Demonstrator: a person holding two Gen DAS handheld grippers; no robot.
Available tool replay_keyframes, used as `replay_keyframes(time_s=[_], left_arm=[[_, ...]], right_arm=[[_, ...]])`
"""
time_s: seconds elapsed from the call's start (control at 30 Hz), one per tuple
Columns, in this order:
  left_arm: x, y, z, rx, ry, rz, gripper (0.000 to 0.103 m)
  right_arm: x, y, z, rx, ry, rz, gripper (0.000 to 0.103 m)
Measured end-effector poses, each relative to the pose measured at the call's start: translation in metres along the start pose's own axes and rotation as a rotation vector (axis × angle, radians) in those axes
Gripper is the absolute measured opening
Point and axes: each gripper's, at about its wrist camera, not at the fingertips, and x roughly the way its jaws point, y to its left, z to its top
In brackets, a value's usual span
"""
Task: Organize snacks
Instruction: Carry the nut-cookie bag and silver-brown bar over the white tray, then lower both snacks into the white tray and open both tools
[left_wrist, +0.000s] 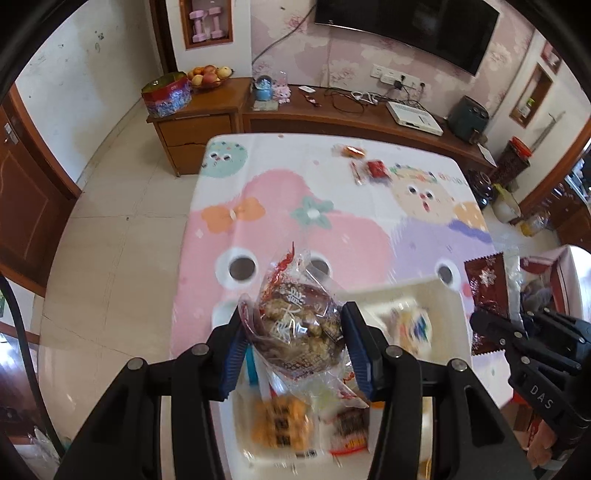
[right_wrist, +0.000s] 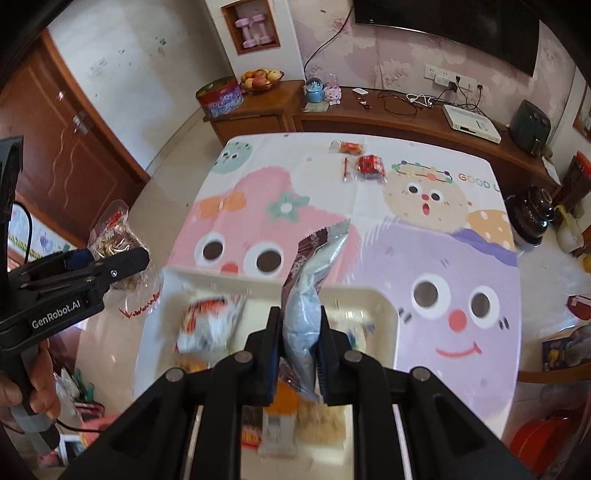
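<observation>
Holding one snack each, both tools hang over the cream plastic tray (right_wrist: 384, 306).
Left tool (left_wrist: 295, 332) clamps a clear round bag of brown nut candy (left_wrist: 299, 321) between its blue pads; right tool (right_wrist: 301, 343) is closed on a silver and maroon foil packet (right_wrist: 306, 295) standing upright. Blurred wrapped snacks (right_wrist: 207, 325) lie in the tray at the near edge of the cartoon-print counter (right_wrist: 461, 258); three small red and orange packets (right_wrist: 364, 162) sit at its far side.
</observation>
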Motion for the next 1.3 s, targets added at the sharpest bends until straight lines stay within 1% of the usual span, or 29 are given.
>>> replay_keyframes(time_s=[0.1,0.23,0.33,0.53,0.73,1.03,1.1,1.13,1.17,1.2,1.23,1.27,1.3], left_arm=[[-0.004,-0.009,-0.019,0.019,0.009,-0.006,0.048],[-0.002,-0.018,-0.040,0.029,0.034,-0.012,0.048],[0.004,-0.025,-0.052,0.039,0.060,-0.014,0.048],[0.010,-0.036,-0.072,0.072,0.079,-0.003,0.048],[0.015,-0.043,-0.082,0.084,0.104,-0.004,0.048],[0.017,-0.046,-0.087,0.093,0.114,0.015,0.049],[0.018,-0.047,-0.087,0.091,0.113,0.024,0.050],[0.018,-0.047,-0.088,0.091,0.113,0.025,0.059],[0.018,-0.048,-0.088,0.093,0.114,0.027,0.074],[0.018,-0.048,-0.088,0.093,0.112,0.031,0.081],[0.018,-0.049,-0.088,0.093,0.108,0.037,0.089],[0.018,-0.049,-0.088,0.095,0.108,0.042,0.092],[0.019,-0.050,-0.089,0.096,0.113,0.046,0.092]], right_arm=[[-0.008,0.003,-0.019,-0.015,0.014,-0.005,0.016],[-0.006,0.007,-0.041,-0.025,0.065,0.004,0.016],[-0.002,0.009,-0.051,-0.034,0.089,-0.001,0.016],[-0.003,0.008,-0.063,-0.035,0.098,-0.025,0.016],[0.002,0.005,-0.073,-0.026,0.123,-0.028,0.017],[0.006,0.007,-0.078,-0.038,0.138,-0.036,0.017],[0.007,0.007,-0.080,-0.037,0.142,-0.048,0.017],[0.008,0.006,-0.080,-0.036,0.145,-0.048,0.018],[0.009,0.006,-0.080,-0.034,0.149,-0.047,0.020],[0.010,0.004,-0.081,-0.030,0.154,-0.048,0.022],[0.010,0.004,-0.081,-0.028,0.157,-0.050,0.027],[0.011,0.003,-0.081,-0.026,0.159,-0.052,0.033],[0.012,0.002,-0.082,-0.024,0.160,-0.054,0.035]])
